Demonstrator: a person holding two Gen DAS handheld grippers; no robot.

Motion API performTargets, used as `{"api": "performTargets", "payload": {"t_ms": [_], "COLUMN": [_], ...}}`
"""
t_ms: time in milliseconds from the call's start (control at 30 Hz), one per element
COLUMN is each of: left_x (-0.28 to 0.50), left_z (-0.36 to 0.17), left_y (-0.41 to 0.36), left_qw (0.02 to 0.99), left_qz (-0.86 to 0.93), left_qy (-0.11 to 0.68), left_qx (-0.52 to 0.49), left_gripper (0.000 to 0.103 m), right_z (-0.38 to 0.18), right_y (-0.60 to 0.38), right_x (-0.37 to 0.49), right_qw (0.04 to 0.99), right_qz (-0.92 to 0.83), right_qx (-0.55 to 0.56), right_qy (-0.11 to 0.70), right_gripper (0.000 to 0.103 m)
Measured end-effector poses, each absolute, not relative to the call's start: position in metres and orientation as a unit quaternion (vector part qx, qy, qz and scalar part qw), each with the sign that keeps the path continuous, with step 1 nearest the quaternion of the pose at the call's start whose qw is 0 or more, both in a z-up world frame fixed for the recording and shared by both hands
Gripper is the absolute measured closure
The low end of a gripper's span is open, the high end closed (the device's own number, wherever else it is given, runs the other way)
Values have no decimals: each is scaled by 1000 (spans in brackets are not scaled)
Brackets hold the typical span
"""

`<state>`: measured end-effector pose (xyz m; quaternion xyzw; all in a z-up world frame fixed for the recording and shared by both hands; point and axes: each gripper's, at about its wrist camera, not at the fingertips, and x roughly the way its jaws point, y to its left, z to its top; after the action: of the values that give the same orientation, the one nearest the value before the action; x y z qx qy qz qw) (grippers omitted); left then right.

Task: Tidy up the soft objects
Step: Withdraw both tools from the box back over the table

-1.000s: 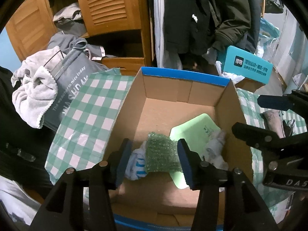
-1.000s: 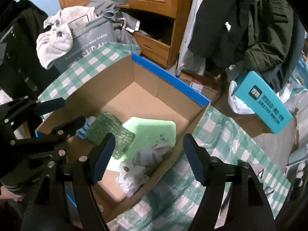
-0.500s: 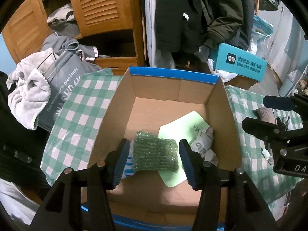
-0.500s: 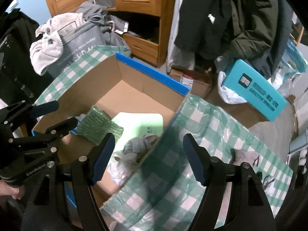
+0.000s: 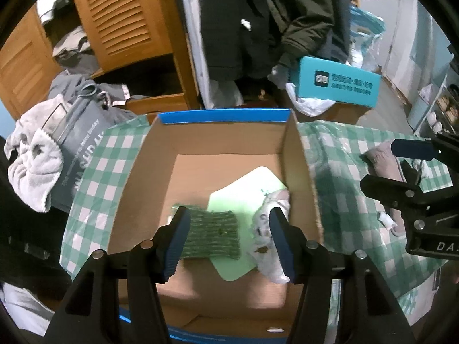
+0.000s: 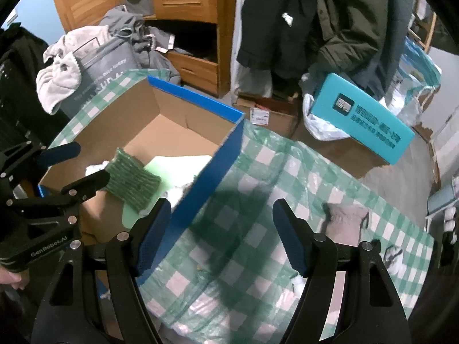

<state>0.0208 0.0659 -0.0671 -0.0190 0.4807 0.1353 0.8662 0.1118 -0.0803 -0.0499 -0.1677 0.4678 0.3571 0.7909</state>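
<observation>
Cloth (image 6: 345, 219), a pinkish-grey crumpled piece, lies on the checked counter (image 6: 258, 172) ahead and to the right of the right claw (image 6: 221, 238), well outside the box; this claw is plainly the nearer one, its jaws wide and holding nothing, so a reach forward and rightward looks like the next move. A long axis of the cloth is hard to tell from its bunched shape. The left claw (image 5: 229, 240) hangs over the cardboard box (image 5: 223, 132), jaws wide apart and empty. Inside the box lie a green knitted pad (image 5: 212, 235), a pale green sheet (image 5: 243, 192) under it, and a white bundle (image 5: 269, 223) against the right wall.
</observation>
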Motion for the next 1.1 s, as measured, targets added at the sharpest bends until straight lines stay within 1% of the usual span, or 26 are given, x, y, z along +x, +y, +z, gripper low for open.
{"api": "performTargets", "payload": {"t_ms": [33,467,600,967,1100], "left_x": [21,40,46,61,64], "left_z": [-67,-74,-77,-92,-99], "left_y": [63,11,-6,-44,-51], "left_qw": [867,865,863,852,846], "left_qz": [132,89,79,54,41], "left_qy": [480,494,500,518,530], "left_qx": [-19,5,16,44,37], "left_gripper": [40,39,35,34,34], "right_z": [-51,-73,-81,-97,-102], "right_y": [-84,-145,-162,-204,-218], "right_x": [113,128,134,146,149], "right_qw": [792,800,802,809,807], "right_qz": [354,310,297,255,249], "right_qx": [-167,-152,-146,-147,-142], "right_qy": [469,491,498,508,517], "right_gripper": [30,30,30,30,30]}}
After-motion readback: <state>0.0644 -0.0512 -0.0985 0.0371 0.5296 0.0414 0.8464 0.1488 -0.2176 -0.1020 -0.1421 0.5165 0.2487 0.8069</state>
